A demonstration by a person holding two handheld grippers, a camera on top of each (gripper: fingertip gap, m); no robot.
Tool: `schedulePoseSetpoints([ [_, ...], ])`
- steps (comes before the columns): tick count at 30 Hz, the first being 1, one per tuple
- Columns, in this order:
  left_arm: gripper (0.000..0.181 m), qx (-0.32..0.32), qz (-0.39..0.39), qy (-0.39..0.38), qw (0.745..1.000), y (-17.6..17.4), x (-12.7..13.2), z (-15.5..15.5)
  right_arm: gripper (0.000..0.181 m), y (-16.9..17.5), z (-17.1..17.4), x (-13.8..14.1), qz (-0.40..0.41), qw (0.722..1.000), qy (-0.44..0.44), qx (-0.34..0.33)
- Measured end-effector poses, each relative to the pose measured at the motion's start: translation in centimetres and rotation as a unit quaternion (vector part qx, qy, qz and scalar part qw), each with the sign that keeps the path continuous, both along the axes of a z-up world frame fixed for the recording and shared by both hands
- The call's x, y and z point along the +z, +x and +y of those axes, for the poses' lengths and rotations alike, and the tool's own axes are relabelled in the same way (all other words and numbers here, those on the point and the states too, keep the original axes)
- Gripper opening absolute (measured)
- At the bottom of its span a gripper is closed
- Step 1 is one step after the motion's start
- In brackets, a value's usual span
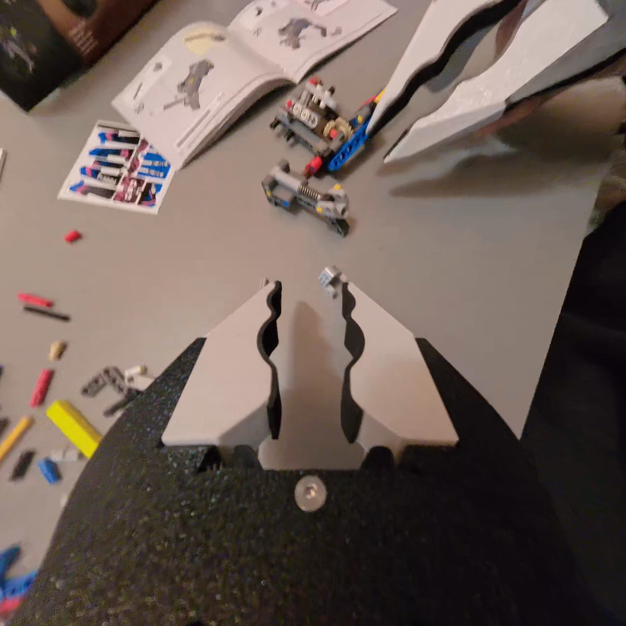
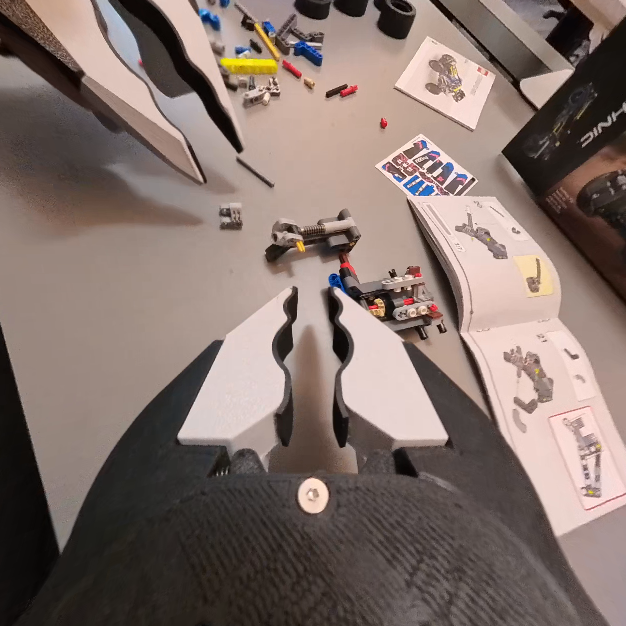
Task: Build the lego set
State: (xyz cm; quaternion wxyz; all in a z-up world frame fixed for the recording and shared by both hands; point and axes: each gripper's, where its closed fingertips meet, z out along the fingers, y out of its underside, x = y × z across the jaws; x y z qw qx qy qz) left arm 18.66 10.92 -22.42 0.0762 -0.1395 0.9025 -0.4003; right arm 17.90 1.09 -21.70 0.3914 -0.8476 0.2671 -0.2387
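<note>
- Two grippers over the table: the left gripper point(image 1: 311, 288) and the right gripper point(image 2: 313, 291), each with a gap between its fingers.
- Two built assemblies: the spring assembly point(image 2: 313, 233) and the gear assembly point(image 2: 396, 301).
- One small grey piece point(image 2: 231, 215) lying alone.
- One loose black rod point(image 2: 255, 171).
- Two booklets: one open booklet point(image 2: 501, 305), one closed booklet point(image 2: 445, 83).
- One sticker sheet point(image 2: 426, 169).
- One box point(image 2: 576, 142).
- Three black tyres point(image 2: 396, 17) in view at the top.
- One long yellow beam point(image 2: 249, 65).
- Loose small pieces point(image 2: 267, 44) in a pile: too many and too jumbled to count.
</note>
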Motion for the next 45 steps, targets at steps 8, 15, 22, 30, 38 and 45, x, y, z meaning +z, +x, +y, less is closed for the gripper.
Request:
schedulePoseSetpoints([
  [8,0.03,0.076,-0.007,0.007,0.997,-1.4,-1.6,-0.3,0.033,1.2,0.3,-0.7,-0.107,0.972,-0.167,0.125],
  [15,0.029,0.092,-0.006,0.001,0.996,-0.6,-0.5,-1.9,0.039,2.2,1.4,0.5,-0.168,0.926,-0.238,0.241],
  [22,0.014,0.1,0.005,0.018,0.995,-0.5,-1.9,-2.2,0.037,1.6,2.3,-0.9,-0.151,0.925,-0.235,0.258],
  [30,0.013,0.046,-0.029,0.011,0.998,-0.7,-1.8,-2.2,0.03,0.4,3.2,-1.1,-0.106,0.945,-0.182,0.249],
  [38,0.013,0.0,-0.09,0.008,0.996,-0.7,-1.6,-2.4,0.022,-0.8,3.3,-1.4,-0.085,0.955,-0.168,0.227],
  [45,0.015,-0.041,-0.131,0.016,0.99,-1.1,-1.6,-2.3,0.025,0.8,0.9,0.1,-0.099,0.96,-0.169,0.202],
])
